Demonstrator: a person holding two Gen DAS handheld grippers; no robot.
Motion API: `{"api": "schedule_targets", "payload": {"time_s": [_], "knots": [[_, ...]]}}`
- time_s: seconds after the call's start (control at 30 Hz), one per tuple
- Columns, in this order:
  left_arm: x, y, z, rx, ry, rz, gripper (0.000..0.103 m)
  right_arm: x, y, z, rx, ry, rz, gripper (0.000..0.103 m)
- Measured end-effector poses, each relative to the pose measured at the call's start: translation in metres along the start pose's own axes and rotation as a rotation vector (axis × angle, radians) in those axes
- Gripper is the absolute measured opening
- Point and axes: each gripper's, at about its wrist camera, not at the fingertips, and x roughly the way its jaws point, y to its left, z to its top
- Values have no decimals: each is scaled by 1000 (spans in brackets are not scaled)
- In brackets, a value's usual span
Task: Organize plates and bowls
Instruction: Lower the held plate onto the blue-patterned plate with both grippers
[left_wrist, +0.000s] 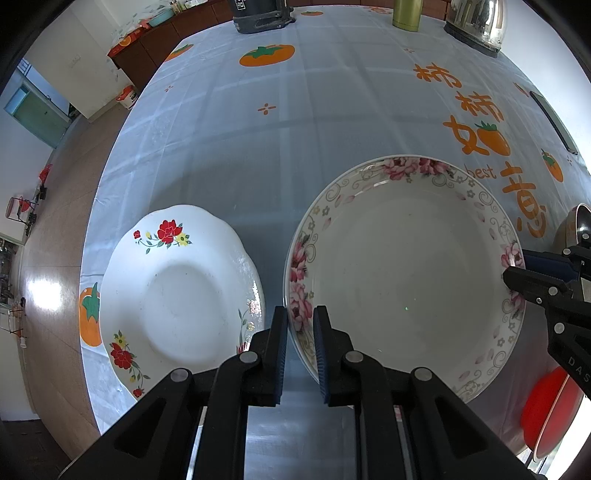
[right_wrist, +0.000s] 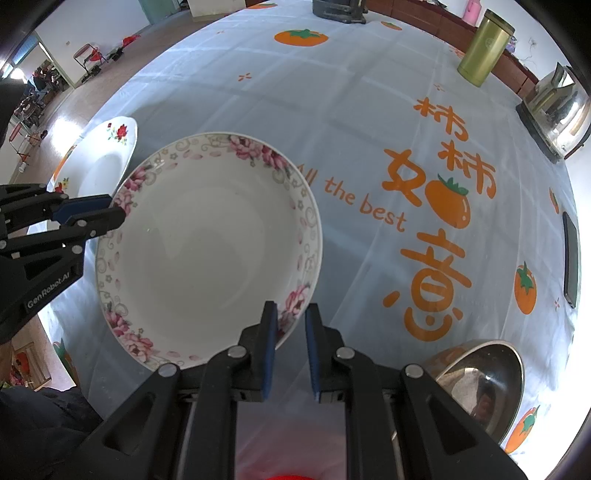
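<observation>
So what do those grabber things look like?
Both are black plastic. The left gripper and right gripper each have two flat fingers with ribbed blue pads, silver round bolts and white lettering on the side.

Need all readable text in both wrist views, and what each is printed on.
"All the best": orange print on the tablecloth.
"柿柿如意": large orange characters on the same tablecloth.
"GenRobot.AI": white lettering on the left hand-held gripper body, right wrist view.
"DAS": partial letters on the right hand-held gripper body, left wrist view; the rest is cut off.
Label on the dark appliance at the far edge: too blurred to read.
</observation>
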Motion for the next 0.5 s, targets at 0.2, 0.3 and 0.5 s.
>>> {"api": "schedule_targets", "payload": {"time_s": [0.2, 0.3, 0.5], "knots": [[-1, -1, 0, 2, -4, 4, 16, 1, 2, 0, -14, -1, -18, 16], [-1, -1, 0, 1, -4, 4, 16, 1, 3, 0, -15, -3, -20, 16], [-1, -1, -1, 2, -4, 4, 16, 2, 4, 0, -27, -7, -39, 16]]}}
